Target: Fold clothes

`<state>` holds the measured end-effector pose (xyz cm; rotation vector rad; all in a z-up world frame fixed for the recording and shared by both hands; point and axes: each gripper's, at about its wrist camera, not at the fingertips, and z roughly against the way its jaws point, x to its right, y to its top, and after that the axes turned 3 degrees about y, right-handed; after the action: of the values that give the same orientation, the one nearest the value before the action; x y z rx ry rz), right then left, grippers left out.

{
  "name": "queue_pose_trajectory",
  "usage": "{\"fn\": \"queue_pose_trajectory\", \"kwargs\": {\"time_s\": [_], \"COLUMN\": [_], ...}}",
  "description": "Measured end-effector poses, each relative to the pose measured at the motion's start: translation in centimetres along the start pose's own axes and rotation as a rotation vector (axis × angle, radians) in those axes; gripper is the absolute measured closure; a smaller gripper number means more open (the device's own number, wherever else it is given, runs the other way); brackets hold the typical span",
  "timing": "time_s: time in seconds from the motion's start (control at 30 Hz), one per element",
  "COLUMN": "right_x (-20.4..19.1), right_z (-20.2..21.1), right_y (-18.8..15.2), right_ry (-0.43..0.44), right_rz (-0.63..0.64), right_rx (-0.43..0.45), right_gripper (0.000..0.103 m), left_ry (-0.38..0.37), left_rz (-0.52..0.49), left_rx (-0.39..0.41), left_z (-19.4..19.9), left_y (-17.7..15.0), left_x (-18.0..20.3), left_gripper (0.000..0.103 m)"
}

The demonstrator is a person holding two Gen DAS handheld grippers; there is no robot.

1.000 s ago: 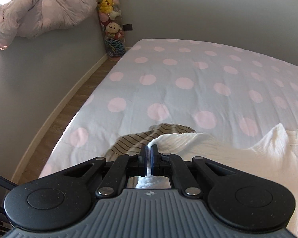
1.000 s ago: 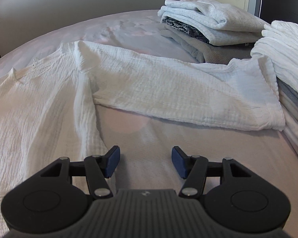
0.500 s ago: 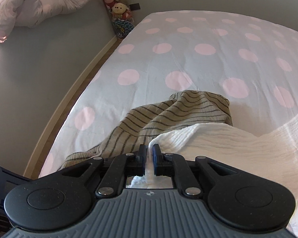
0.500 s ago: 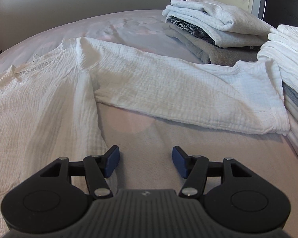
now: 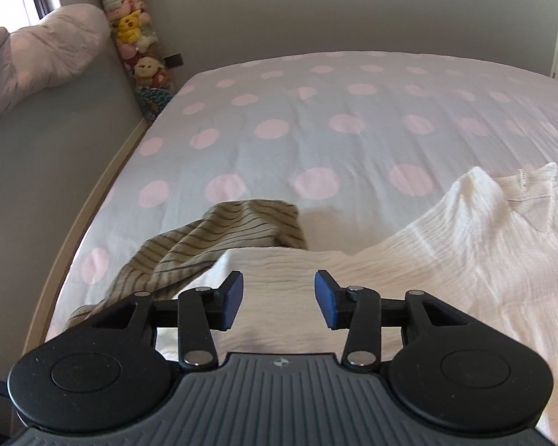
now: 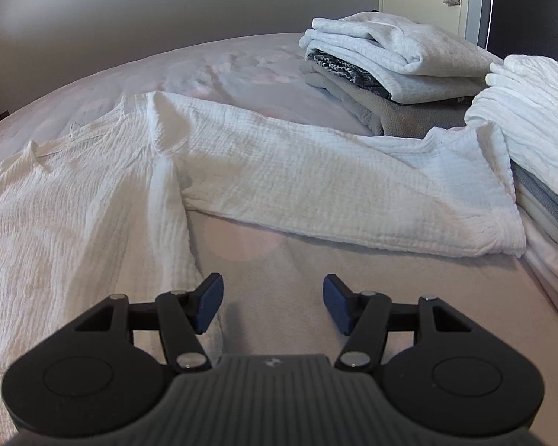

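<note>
A white crinkled shirt (image 5: 446, 256) lies spread on the polka-dot bed, its left sleeve reaching under my left gripper (image 5: 278, 299). That gripper is open, jaws wide apart, hovering just above the sleeve cloth with nothing between them. In the right wrist view the same white shirt (image 6: 74, 204) lies flat with its right sleeve (image 6: 334, 193) stretched out to the right, the cuff resting against a stack. My right gripper (image 6: 272, 306) is open above bare sheet just below the sleeve, its left finger at the shirt's side edge.
A beige striped garment (image 5: 212, 241) lies crumpled left of the sleeve near the bed's left edge. Two stacks of folded clothes (image 6: 390, 70) (image 6: 539, 141) stand at the right. A grey wall, a rolled quilt (image 5: 37, 55) and a column of plush toys (image 5: 137, 37) are at the left.
My left gripper was shut on the white sleeve edge; now it has opened, let the sleeve go and tilted up. The right gripper has barely moved and stays open.
</note>
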<state>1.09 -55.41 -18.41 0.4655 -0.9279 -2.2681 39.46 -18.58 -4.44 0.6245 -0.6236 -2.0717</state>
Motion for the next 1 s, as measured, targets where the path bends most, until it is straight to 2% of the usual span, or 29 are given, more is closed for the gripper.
{"fn": "queue_pose_trajectory", "kwargs": {"time_s": [0.1,0.23,0.4,0.57,0.73,0.83,0.87,0.9,0.93,1.0], "right_x": [-0.3,-1.2,-1.6,-2.3,-3.5,-3.9,-3.7,-3.6,-3.4,-3.2], "right_z": [-0.2,-0.6,-2.1,-3.9,-4.9,-5.1,-5.1,-5.1,-5.1,-4.9], "right_y": [0.2,0.7,1.2,2.0,2.2,2.0,2.0,2.0,2.0,2.0], "right_ry": [-0.023,-0.068,-0.059,-0.092,-0.074,-0.072,-0.071,-0.07,-0.069,-0.067], "right_rz": [0.039,0.132,0.151,0.168,0.197,0.223,0.212,0.201,0.191,0.175], "right_rx": [0.011,0.066,0.082,0.139,0.185,0.182,0.178,0.173,0.169,0.166], "right_gripper": [0.04,0.033,0.033,0.033,0.033,0.033,0.033,0.032,0.032,0.032], "left_ry": [-0.051,-0.104,-0.142,-0.166,-0.189,-0.207,-0.213,-0.22,-0.226,-0.246], "left_rz": [-0.033,-0.082,-0.148,-0.134,-0.12,-0.089,-0.078,-0.068,-0.057,-0.057], "left_rx": [-0.002,0.005,-0.007,-0.018,-0.03,-0.01,-0.003,0.004,0.012,0.012], "left_z": [-1.7,-4.7,-9.8,-13.5,-17.1,-17.1,-17.1,-17.1,-17.1,-16.7], "left_y": [0.8,1.5,2.0,2.3,2.7,2.6,2.6,2.5,2.5,2.4], "left_x": [3.2,7.3,12.2,14.1,15.9,16.1,16.1,16.1,16.2,16.5], "left_gripper": [0.06,0.055,0.055,0.055,0.053,0.051,0.053,0.064,0.081,0.101]}}
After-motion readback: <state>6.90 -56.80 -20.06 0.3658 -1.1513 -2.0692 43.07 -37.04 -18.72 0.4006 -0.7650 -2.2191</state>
